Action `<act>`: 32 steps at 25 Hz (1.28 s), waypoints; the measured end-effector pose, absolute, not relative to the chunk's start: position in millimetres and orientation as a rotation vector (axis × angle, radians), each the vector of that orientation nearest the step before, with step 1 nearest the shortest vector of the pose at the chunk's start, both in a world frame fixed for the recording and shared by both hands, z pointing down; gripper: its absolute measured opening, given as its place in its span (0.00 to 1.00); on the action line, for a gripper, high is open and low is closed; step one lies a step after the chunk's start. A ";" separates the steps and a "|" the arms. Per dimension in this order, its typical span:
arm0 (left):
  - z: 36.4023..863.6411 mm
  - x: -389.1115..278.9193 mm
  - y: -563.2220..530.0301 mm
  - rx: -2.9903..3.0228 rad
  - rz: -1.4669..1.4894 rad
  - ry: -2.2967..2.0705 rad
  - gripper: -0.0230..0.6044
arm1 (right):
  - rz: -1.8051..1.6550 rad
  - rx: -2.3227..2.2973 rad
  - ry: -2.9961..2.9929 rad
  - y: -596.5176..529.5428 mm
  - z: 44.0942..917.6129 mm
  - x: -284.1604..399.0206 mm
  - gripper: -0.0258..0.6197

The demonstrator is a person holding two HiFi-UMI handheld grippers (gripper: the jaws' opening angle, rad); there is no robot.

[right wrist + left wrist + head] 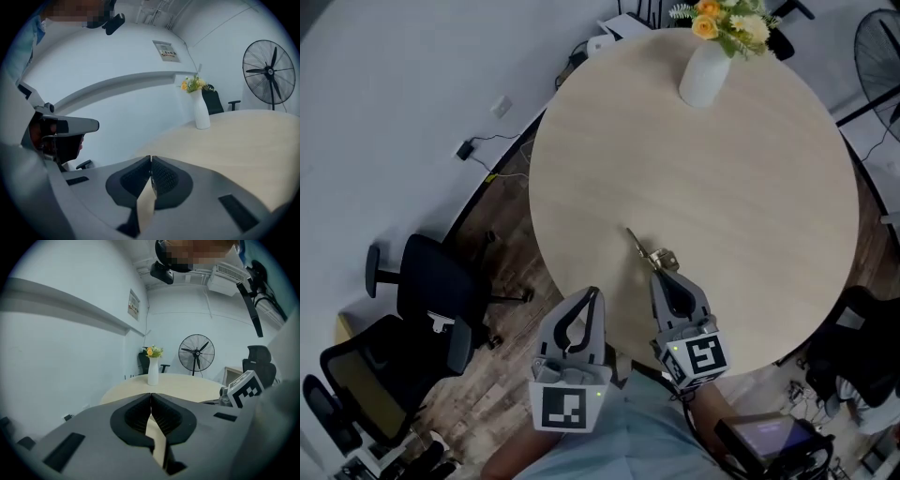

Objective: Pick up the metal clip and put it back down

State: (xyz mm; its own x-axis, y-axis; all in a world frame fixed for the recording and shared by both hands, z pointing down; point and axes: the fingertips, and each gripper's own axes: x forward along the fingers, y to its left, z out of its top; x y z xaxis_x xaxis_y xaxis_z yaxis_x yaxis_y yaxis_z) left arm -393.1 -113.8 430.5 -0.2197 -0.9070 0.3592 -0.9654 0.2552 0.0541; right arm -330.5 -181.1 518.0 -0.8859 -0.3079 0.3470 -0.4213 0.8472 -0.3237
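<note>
The metal clip [653, 253] lies on the round wooden table [741, 187], near its front edge, with a thin arm pointing up-left. My right gripper [660, 272] is shut, its tips just short of the clip; whether they touch it I cannot tell. The right gripper view shows the right gripper [151, 159] with jaws pressed together and no clip in sight. My left gripper [594, 293] hovers over the table's near edge, left of the clip, also shut and empty. In its own view the left gripper [151, 395] has nothing between the jaws.
A white vase of flowers [707, 67] stands at the table's far side. Black office chairs [431, 292] sit on the floor to the left. A pedestal fan [197, 352] stands beyond the table, and cables run along the wall.
</note>
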 end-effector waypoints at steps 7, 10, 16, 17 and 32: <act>472.2 -408.3 -127.2 1.718 0.293 -2.108 0.07 | 0.609 0.593 -2.675 -199.6 554.7 -341.0 0.12; 480.4 -411.2 -128.2 1.706 0.286 -2.087 0.07 | 0.611 0.620 -2.675 -204.9 558.6 -341.5 0.12; 486.6 -417.5 -133.3 1.708 0.290 -2.077 0.07 | 0.570 0.701 -2.651 -219.4 568.0 -337.5 0.12; 486.7 -418.0 -134.1 1.711 0.289 -2.077 0.07 | 0.563 0.714 -2.648 -221.5 568.6 -336.6 0.12; 419.6 -350.2 -145.1 1.883 0.245 -2.120 0.07 | 0.412 0.854 -2.762 -228.6 483.4 -271.4 0.12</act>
